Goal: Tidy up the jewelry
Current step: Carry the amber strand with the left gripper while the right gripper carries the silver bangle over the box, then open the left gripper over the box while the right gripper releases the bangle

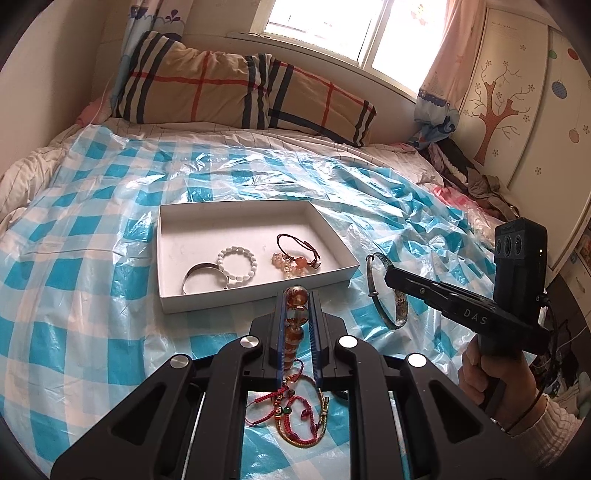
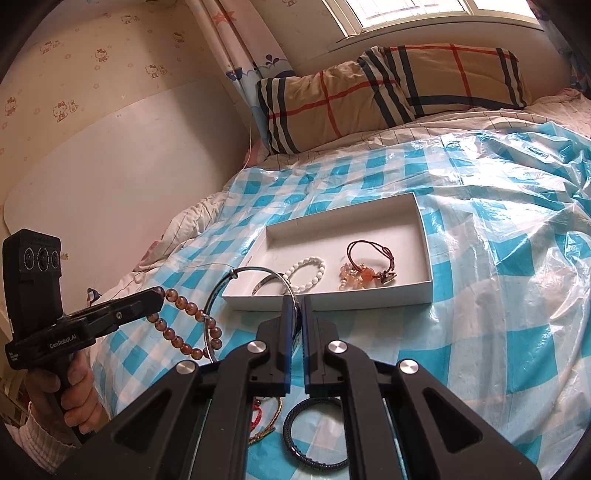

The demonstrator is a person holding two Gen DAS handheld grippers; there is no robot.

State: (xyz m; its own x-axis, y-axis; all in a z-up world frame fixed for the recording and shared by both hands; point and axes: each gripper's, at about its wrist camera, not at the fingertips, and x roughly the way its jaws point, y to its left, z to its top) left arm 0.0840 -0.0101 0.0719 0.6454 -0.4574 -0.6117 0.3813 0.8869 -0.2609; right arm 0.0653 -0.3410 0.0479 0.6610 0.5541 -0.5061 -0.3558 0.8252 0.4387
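Ahead of both tongs, a shallow white box [image 1: 255,254] is laid on a blue-and-white checked plastic sheet [image 1: 92,229] spread over a bed. Inside the box are seen a silver bangle [image 1: 201,275], a white bead bracelet [image 1: 238,263], a dark red cord bracelet [image 1: 297,245] and a cluster of pale orange beads [image 1: 290,264].

The left tongs [image 1: 296,314] are clenched on an amber bead bracelet [image 1: 295,317], which is held between the blue pads with its loop hanging below, short of the near wall of the box. In the right wrist view the same bracelet [image 2: 184,325] is seen dangling from the tip of the left tongs [image 2: 157,295].

The right tongs [image 2: 295,314] are clenched on a thin metal bangle [image 2: 251,291]; its ring stands up to the left of the pads and partly screens the near left corner of the box. From the left wrist view the bangle [image 1: 388,291] is seen gripped at the tip of the right tongs [image 1: 388,275], just right of the box.

Beneath the left tongs, red and gold braided cords [image 1: 291,413] are left on the sheet. Beneath the right tongs, a dark braided ring [image 2: 314,435] is lying flat.

Beyond the box, a plaid pillow [image 1: 236,92] is propped below a window [image 1: 347,26].
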